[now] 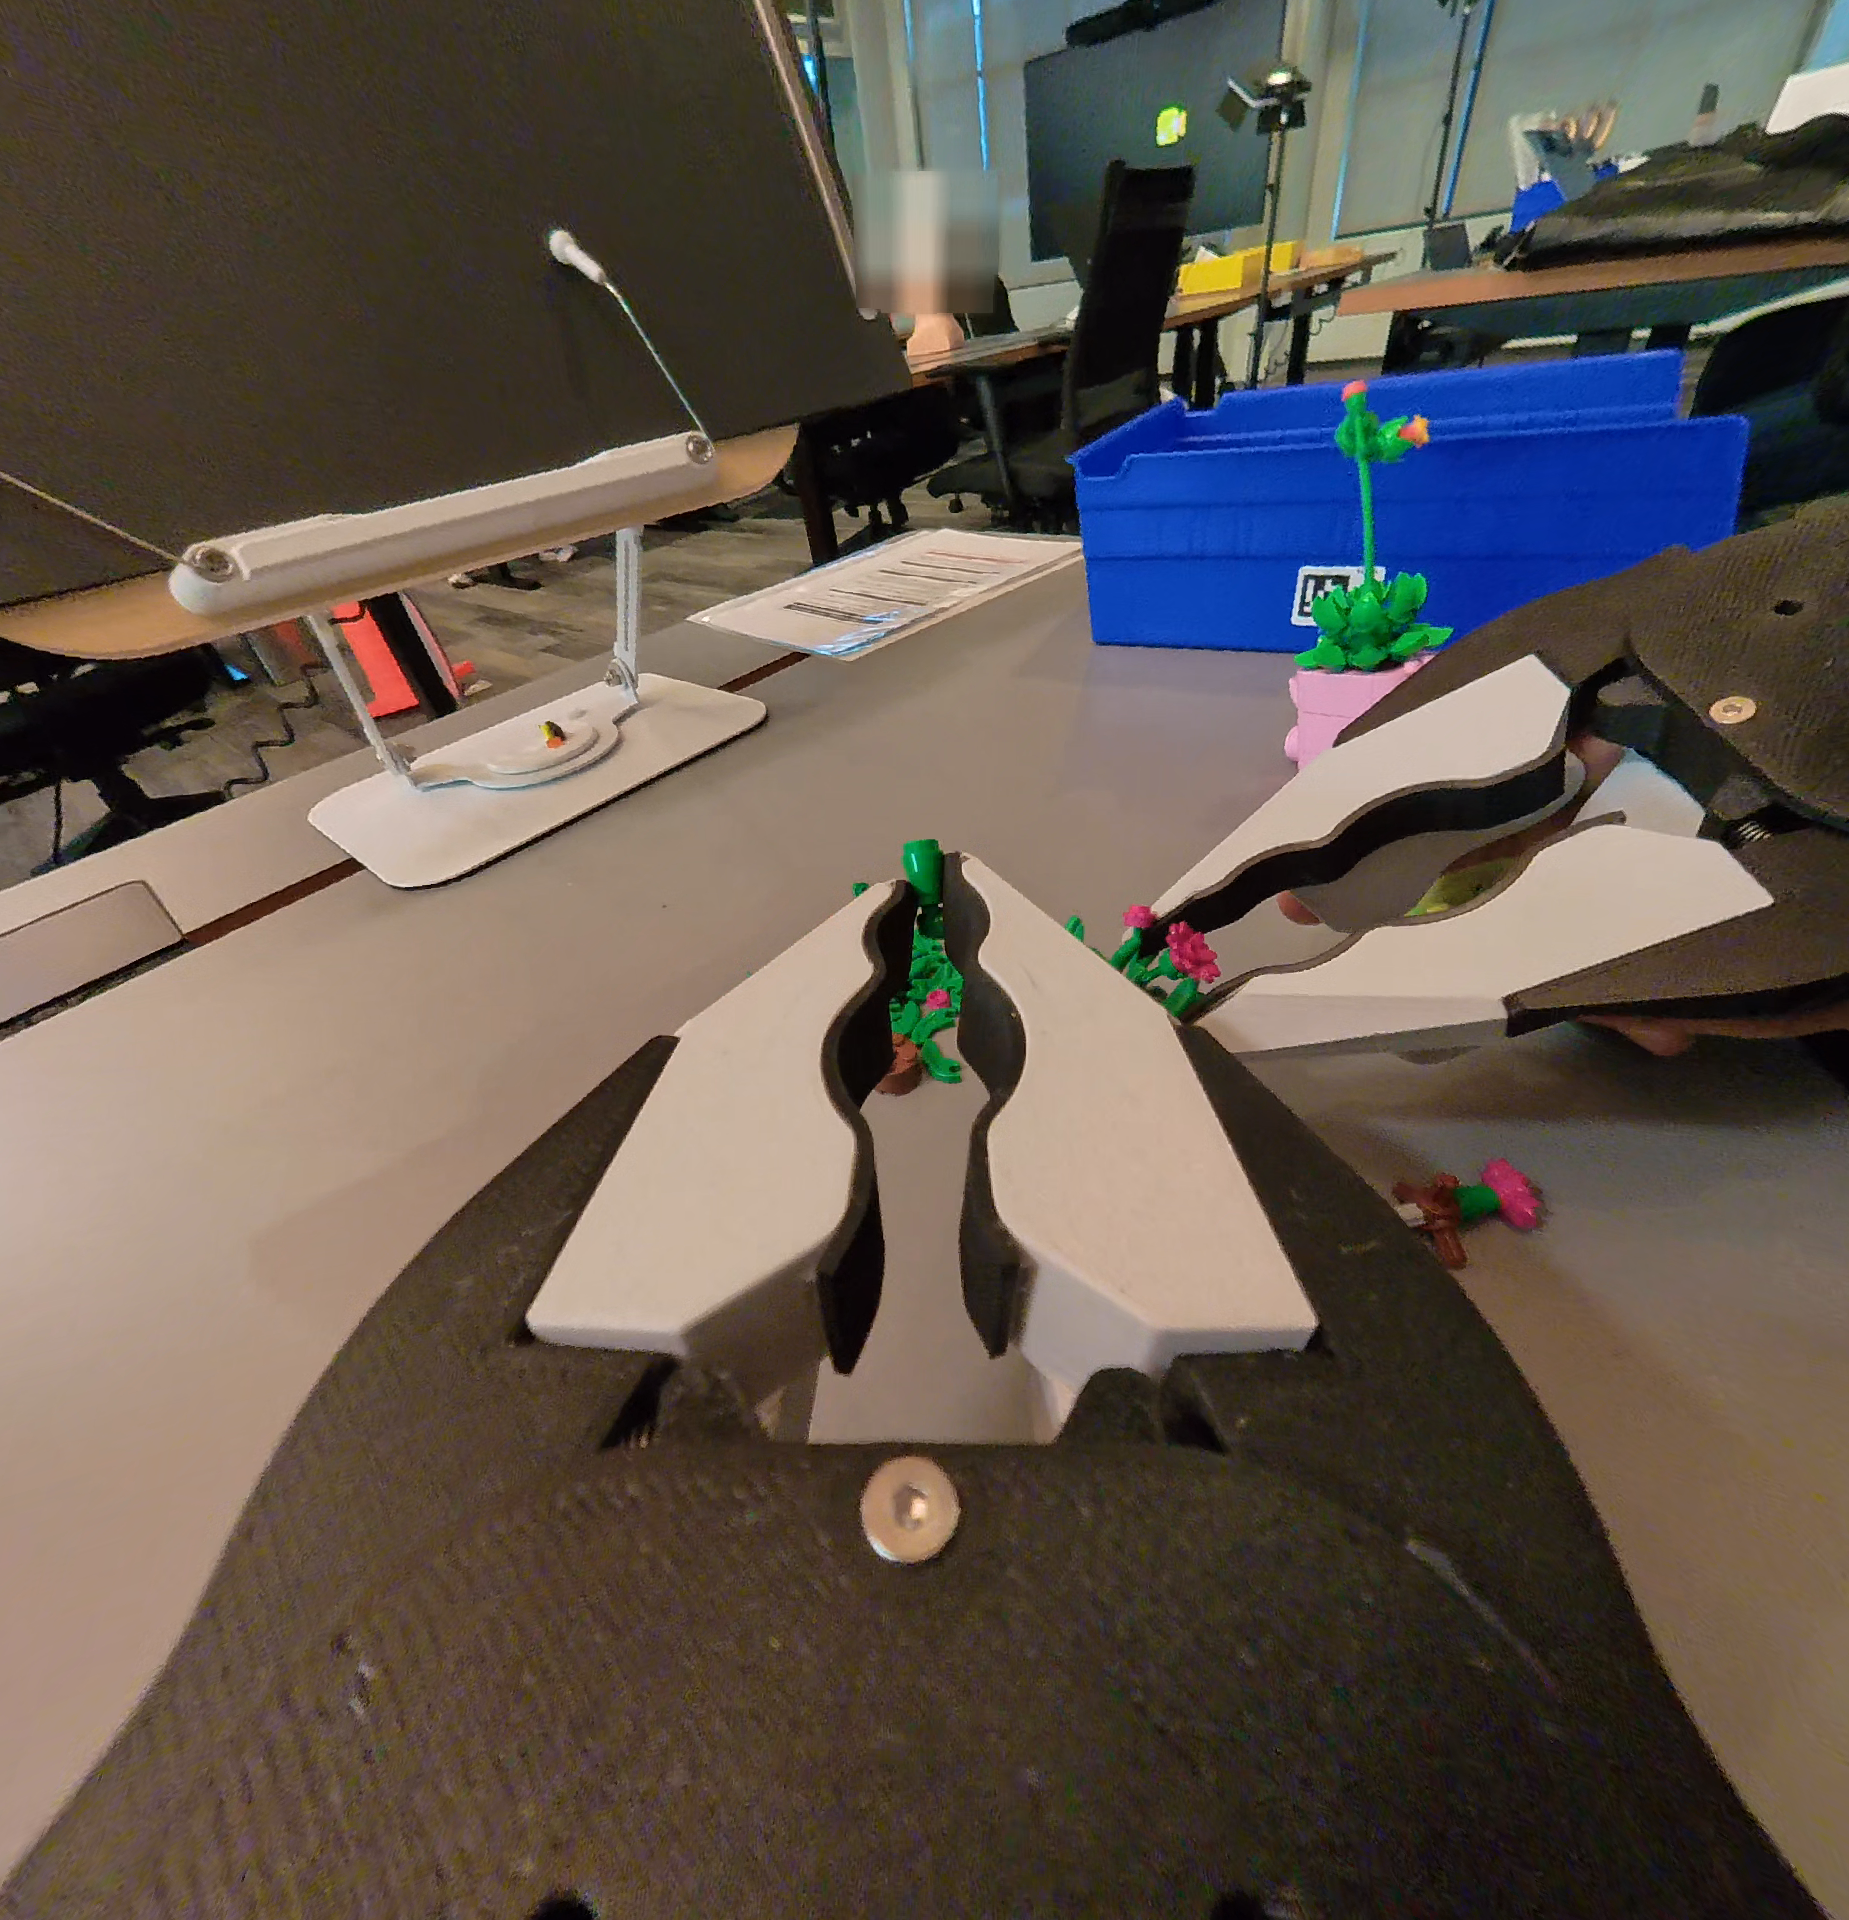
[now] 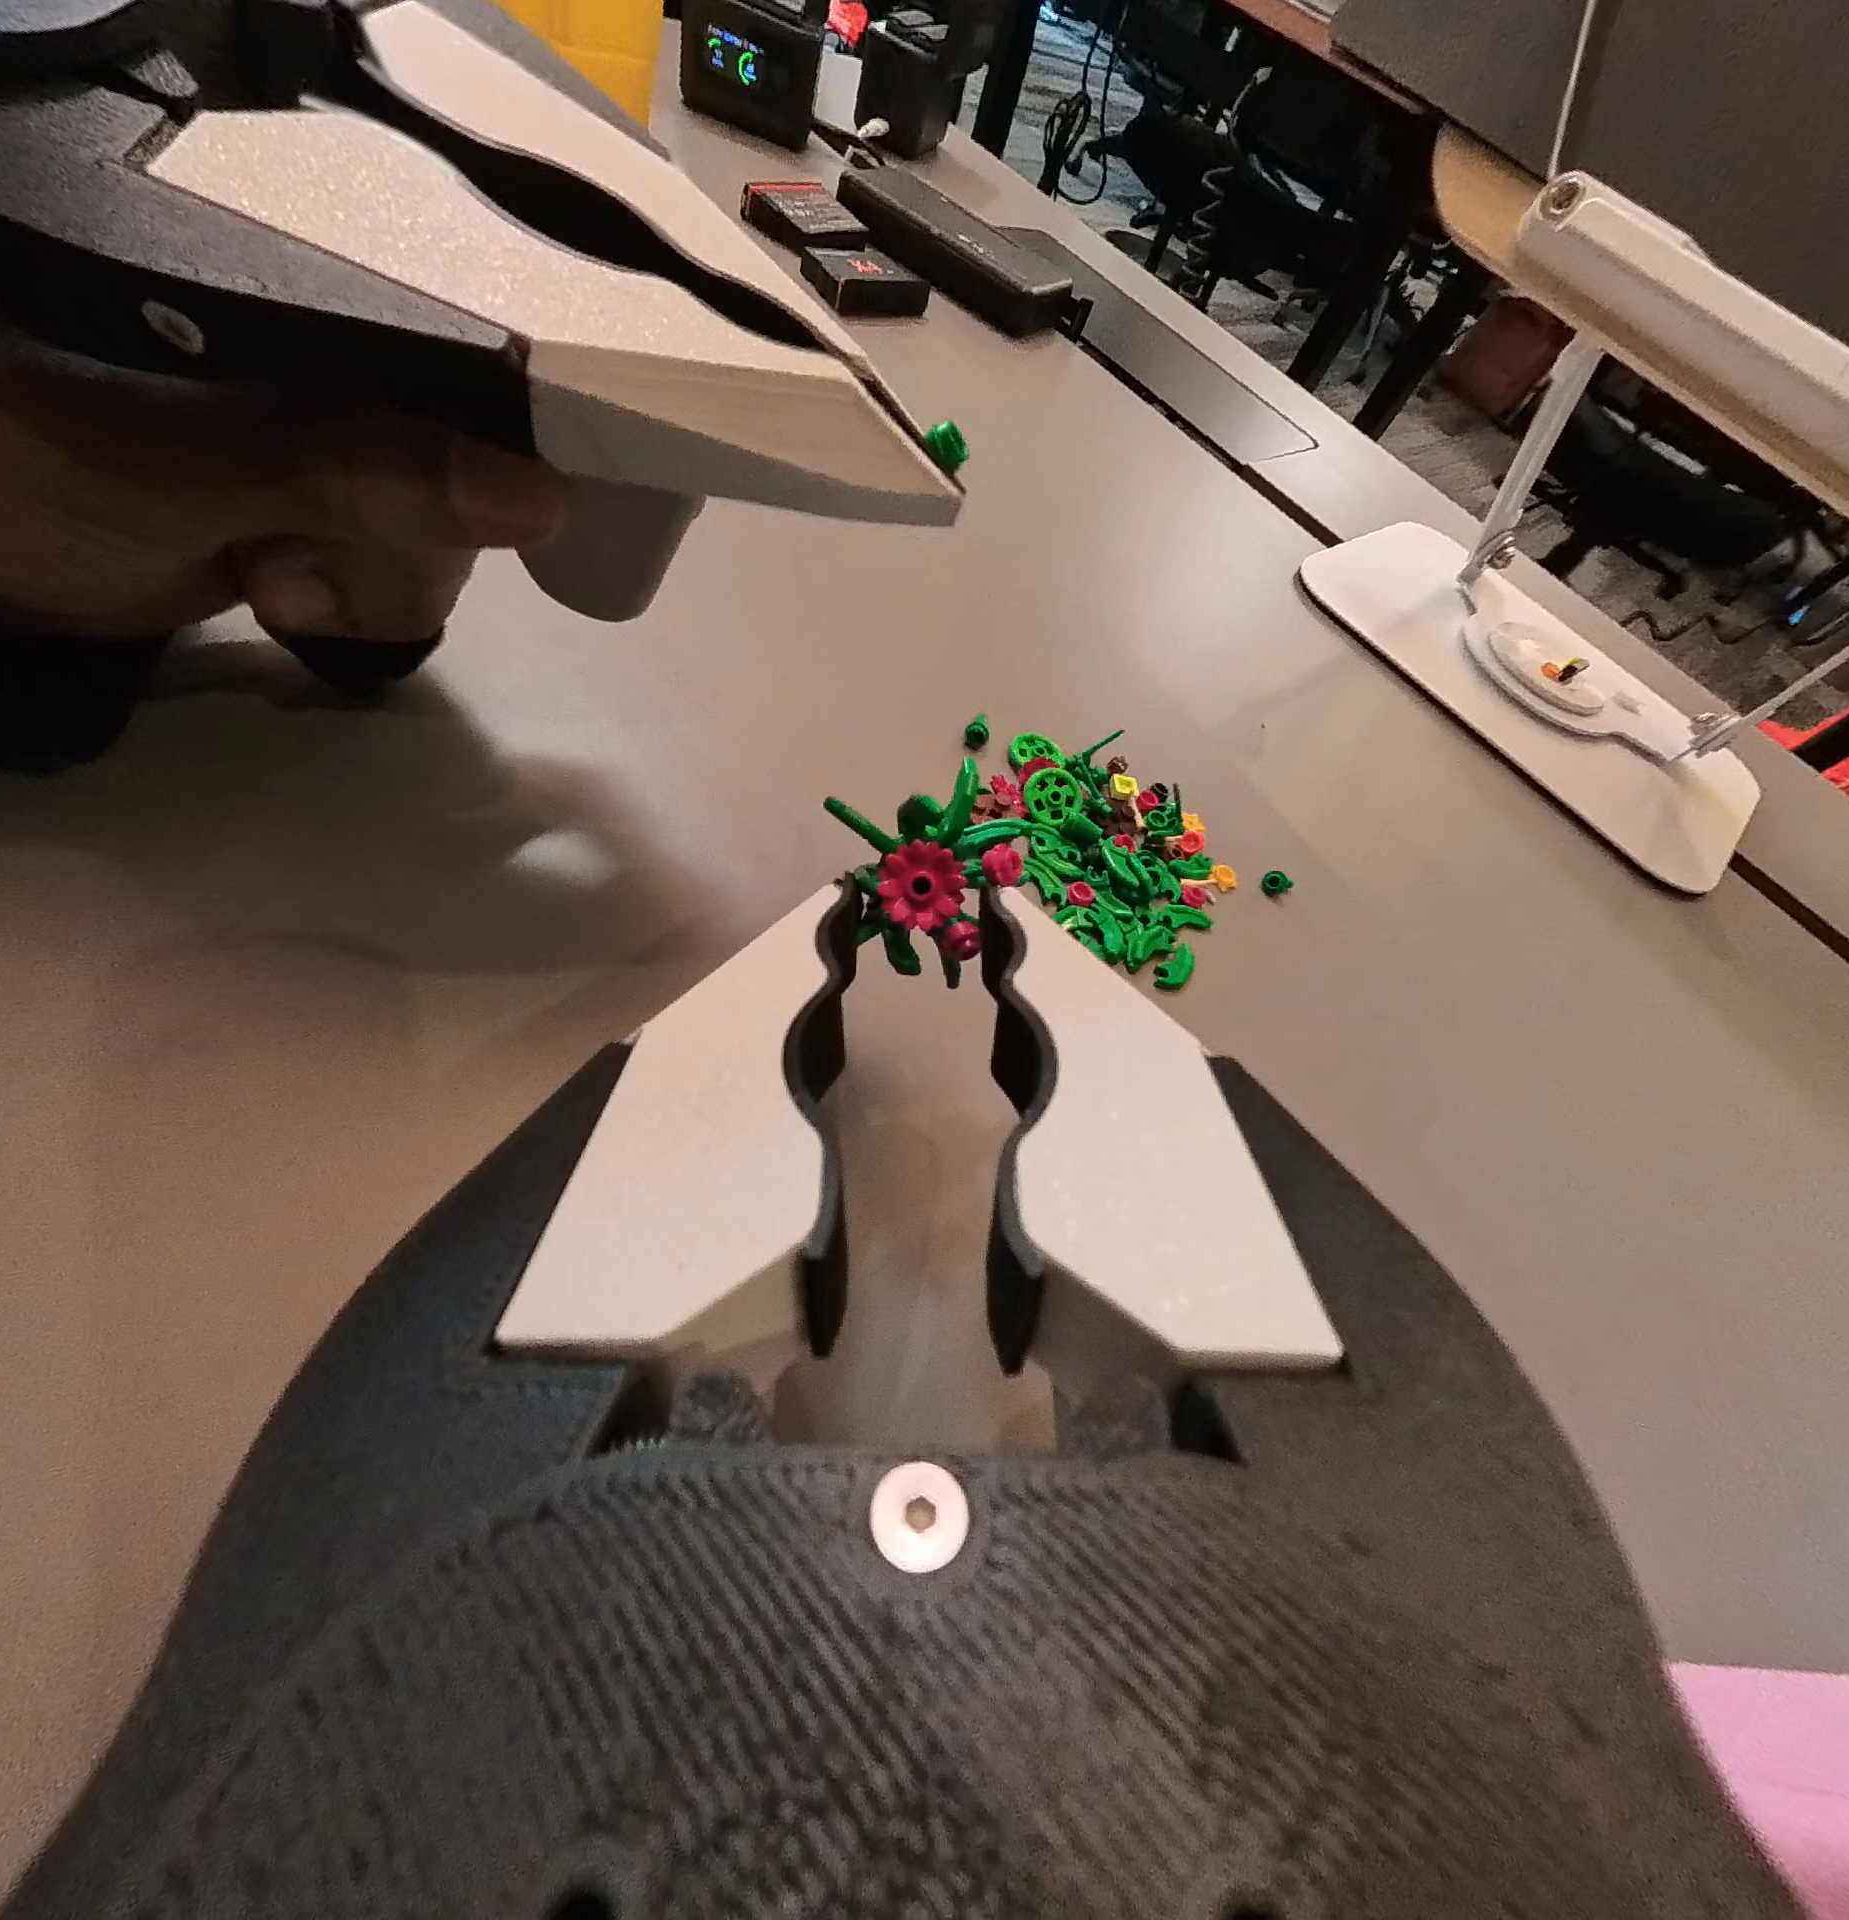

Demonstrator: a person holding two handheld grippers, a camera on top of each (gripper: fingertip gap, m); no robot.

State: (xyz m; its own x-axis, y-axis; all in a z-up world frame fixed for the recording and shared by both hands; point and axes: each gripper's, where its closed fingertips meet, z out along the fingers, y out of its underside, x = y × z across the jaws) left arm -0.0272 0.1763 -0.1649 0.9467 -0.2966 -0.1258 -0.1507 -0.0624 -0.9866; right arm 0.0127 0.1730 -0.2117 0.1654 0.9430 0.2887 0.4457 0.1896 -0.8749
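left gripper (image 1: 939, 883): clenched on a small green brick stem piece (image 1: 922, 864), raised over the grey table (image 1: 276, 1143) | right gripper (image 2: 925, 914): grasping a magenta brick flower sprig (image 2: 921, 883) at its tips | loose brick pile (image 2: 1107, 852): seen at 1 o'clock of the right gripper | pink potted brick plant (image 1: 1361, 623): seen at 2 o'clock in the left wrist view, before a blue bin (image 1: 1211, 520)

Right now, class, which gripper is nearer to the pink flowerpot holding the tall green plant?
Right. The right gripper reaches in just beside the pink flowerpot, holding a pink-flowered sprig; the left gripper sits farther off, pinching a small green piece.
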